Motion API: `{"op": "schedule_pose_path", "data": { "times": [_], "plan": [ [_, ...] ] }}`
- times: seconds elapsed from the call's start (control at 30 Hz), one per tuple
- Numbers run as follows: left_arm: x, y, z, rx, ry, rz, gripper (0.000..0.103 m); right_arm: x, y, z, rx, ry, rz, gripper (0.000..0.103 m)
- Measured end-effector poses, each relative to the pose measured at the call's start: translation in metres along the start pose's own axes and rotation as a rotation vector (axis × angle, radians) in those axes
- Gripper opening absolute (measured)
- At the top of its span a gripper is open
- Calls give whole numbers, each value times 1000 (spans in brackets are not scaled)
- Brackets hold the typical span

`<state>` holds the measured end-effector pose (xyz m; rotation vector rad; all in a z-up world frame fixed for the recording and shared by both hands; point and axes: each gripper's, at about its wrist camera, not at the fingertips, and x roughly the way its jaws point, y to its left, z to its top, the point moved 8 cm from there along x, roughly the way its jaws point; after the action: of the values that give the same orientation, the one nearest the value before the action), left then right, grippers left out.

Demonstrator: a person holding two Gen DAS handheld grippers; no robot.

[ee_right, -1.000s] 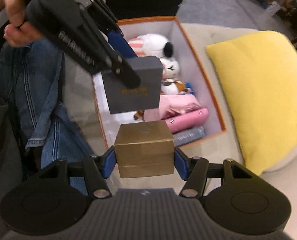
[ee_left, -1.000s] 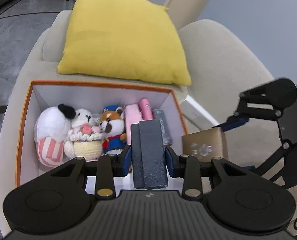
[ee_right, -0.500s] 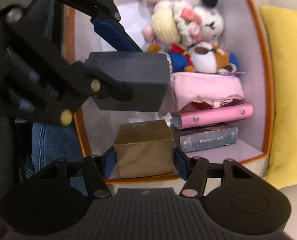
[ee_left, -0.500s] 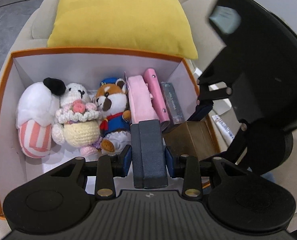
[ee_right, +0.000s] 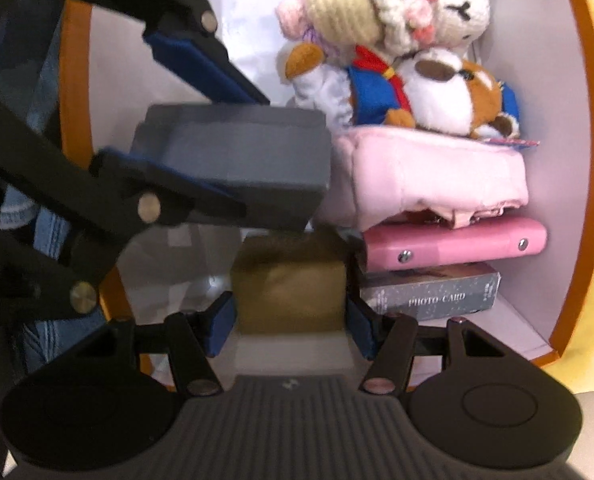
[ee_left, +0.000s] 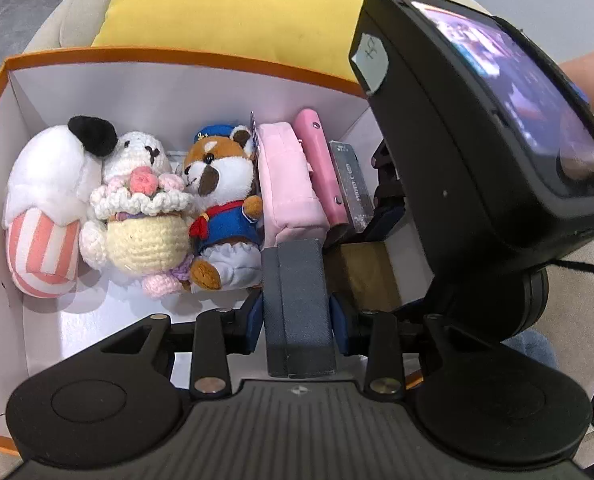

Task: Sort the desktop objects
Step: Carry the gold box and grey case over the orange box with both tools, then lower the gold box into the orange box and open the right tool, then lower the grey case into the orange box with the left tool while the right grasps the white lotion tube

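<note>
1. On the left of the white box with the orange rim point(ee_left: 185, 58), three soft toys are already lying close together: a fluffy white plush with pink stripes point(ee_left: 45, 208), a crocheted bunny point(ee_left: 145, 216) of knitted yarn, and a short-furred red panda plush point(ee_left: 225, 200) in a blue sailor suit.
2. Just beside them, toward the right wall, a padded pink pouch point(ee_left: 289, 184), a smooth pink case point(ee_left: 321, 168) with small metal rivets and a flat grey card box point(ee_left: 353, 188) are being kept standing side by side.
3. In the middle, a dark grey box point(ee_left: 299, 304) with a fine grainy surface and square edges is being pinched by the left tongs point(ee_left: 297, 316), and it is being held over the front part of the white box, touching nothing below as far as can be seen.
4. To the right, a gold box point(ee_right: 291, 280) with a dull metallic sheen is being gripped on both sides by the right tongs point(ee_right: 291, 314), low inside the white box, just beside the pink case and the card box; whether it is touching the floor of the box cannot be told.
5. It is judged that most of the sorting is done: toys on one side, flat cases on the other. Two boxes are left to be set down and released.
6. Behind the white box, a yellow pillow point(ee_left: 233, 4) of plain cloth is being seen on a beige sofa point(ee_left: 569, 312).
</note>
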<state>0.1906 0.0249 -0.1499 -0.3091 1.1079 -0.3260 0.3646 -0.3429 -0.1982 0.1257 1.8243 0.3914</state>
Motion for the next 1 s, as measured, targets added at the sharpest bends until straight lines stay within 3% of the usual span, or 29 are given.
{"op": "schedule_pose_path", "data": {
  "times": [0.3, 0.63, 0.67, 0.87, 1.0],
  "plan": [
    [7, -7, -9, 16, -1, 58, 40, -18, 4, -12, 34, -94, -12, 63],
    [8, -15, -12, -6, -12, 73, 40, -71, 7, -53, 250, -369, -120, 64],
    [9, -15, -12, -6, -17, 67, 40, -73, -7, -49, 255, -381, -137, 64],
    [10, -16, -15, -75, -16, -47, 45, -82, -4, -72, 377, -509, -171, 64],
    [6, -12, -20, -93, -29, -64, 47, -79, 8, -92, 465, -589, -164, 64]
  ]
}}
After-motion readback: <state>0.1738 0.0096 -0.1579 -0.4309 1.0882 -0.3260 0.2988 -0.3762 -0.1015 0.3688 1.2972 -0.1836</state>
